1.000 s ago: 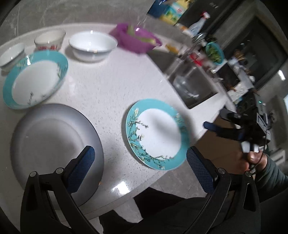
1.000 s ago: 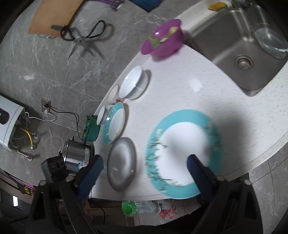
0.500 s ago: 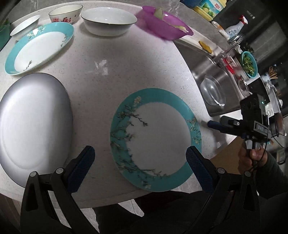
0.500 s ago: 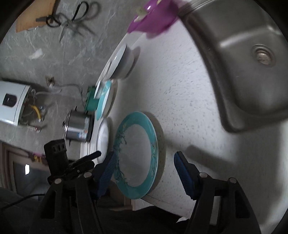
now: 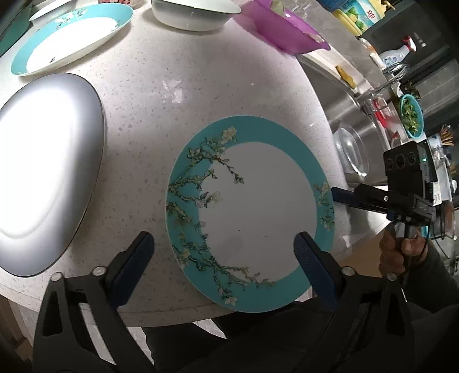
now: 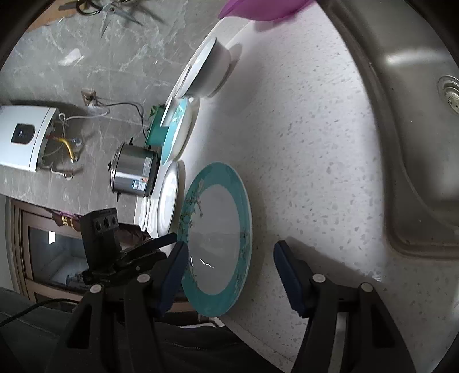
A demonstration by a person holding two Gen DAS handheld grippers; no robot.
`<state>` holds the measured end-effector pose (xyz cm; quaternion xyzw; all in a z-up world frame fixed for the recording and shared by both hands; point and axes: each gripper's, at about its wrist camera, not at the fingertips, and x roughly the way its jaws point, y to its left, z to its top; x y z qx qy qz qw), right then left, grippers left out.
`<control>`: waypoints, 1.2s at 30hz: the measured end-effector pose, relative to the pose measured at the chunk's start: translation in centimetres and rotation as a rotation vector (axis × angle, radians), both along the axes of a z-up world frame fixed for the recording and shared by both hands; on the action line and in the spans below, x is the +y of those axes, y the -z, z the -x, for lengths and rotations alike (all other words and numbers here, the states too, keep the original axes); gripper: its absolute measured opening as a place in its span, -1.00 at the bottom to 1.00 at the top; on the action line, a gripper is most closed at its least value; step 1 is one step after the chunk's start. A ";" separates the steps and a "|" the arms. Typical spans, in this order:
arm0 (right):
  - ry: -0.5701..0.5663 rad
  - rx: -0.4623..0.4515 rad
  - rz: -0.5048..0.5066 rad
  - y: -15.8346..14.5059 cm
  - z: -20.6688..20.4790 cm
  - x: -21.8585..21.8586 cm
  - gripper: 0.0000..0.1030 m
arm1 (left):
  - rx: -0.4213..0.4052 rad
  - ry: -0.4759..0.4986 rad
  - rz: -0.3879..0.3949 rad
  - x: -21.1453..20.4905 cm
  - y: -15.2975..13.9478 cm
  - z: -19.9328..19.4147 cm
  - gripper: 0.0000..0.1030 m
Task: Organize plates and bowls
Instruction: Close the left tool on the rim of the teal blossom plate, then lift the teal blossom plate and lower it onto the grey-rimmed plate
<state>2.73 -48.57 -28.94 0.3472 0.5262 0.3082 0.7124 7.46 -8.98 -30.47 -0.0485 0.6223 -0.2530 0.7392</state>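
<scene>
Kitchen; speckled white counter (image 5: 149, 94) beside a steel sink (image 6: 413, 120).

Floral teal plate (image 5: 252, 212): flat at the counter's near edge, rim slightly overhanging. Over the last second both grippers have closed in on it.

Left gripper (image 5: 223, 258): spread wide, straddling the near rim, not touching.

Right gripper (image 6: 228, 268): spread, level with the plate's right rim; contact unclear from this angle.

Judgement: pickup imminent.

Beyond: grey plate (image 5: 43, 178), second teal plate (image 5: 68, 37), white bowl (image 5: 195, 14), apparently awaiting stacking.
</scene>
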 end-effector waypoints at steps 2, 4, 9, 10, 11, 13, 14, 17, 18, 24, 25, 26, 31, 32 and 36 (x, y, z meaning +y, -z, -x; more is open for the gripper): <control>-0.012 0.003 -0.010 0.0 -0.1 0.1 0.26 | 0.006 0.002 -0.003 -0.3 0.6 0.0 0.64; -0.022 0.004 -0.001 0.0 -0.1 0.3 0.26 | -0.008 0.001 -0.009 -0.4 0.7 0.2 0.63; -0.066 0.017 0.023 0.0 -0.1 1.1 0.26 | -0.012 -0.021 -0.008 0.2 0.5 0.1 0.63; -0.066 0.013 0.025 0.0 -0.1 1.2 0.26 | -0.013 -0.023 -0.003 0.1 0.6 0.1 0.63; -0.065 0.008 0.028 0.0 -0.2 1.3 0.26 | -0.015 -0.024 0.001 0.0 0.5 0.1 0.53; -0.068 0.006 0.029 -0.1 -0.4 1.6 0.26 | -0.019 -0.025 0.004 0.4 0.5 0.0 0.27; -0.072 0.006 0.030 -0.1 -0.5 1.8 0.26 | -0.025 -0.029 -0.006 0.4 0.5 0.0 0.17; -0.088 0.013 0.036 -0.1 -0.7 2.3 0.26 | -0.034 -0.042 -0.034 1.2 0.4 -0.3 -0.35; -0.092 0.016 0.038 -0.1 -0.8 2.3 0.27 | -0.035 -0.048 -0.040 1.3 0.4 -0.3 -0.42; -0.082 0.041 0.057 -0.2 -1.1 2.4 0.23 | -0.032 -0.023 -0.066 0.9 0.4 -0.5 -0.42; -0.085 0.041 0.069 -0.3 -1.1 2.5 0.23 | -0.027 -0.021 -0.069 0.8 0.5 -0.8 -0.42; -0.084 0.042 0.074 -0.4 -1.0 2.6 0.21 | -0.024 -0.021 -0.071 0.7 0.5 -0.9 -0.42; -0.052 0.078 0.104 0.1 -1.1 1.8 -0.37 | -0.003 -0.003 -0.084 0.5 0.5 -1.5 -0.42; -0.038 0.095 0.110 0.4 -1.0 1.4 -0.48 | -0.002 0.001 -0.089 0.4 0.5 -1.6 -0.42; -0.005 0.138 0.122 1.0 -0.9 0.7 -0.82 | 0.005 0.010 -0.113 0.2 0.5 -1.9 -0.57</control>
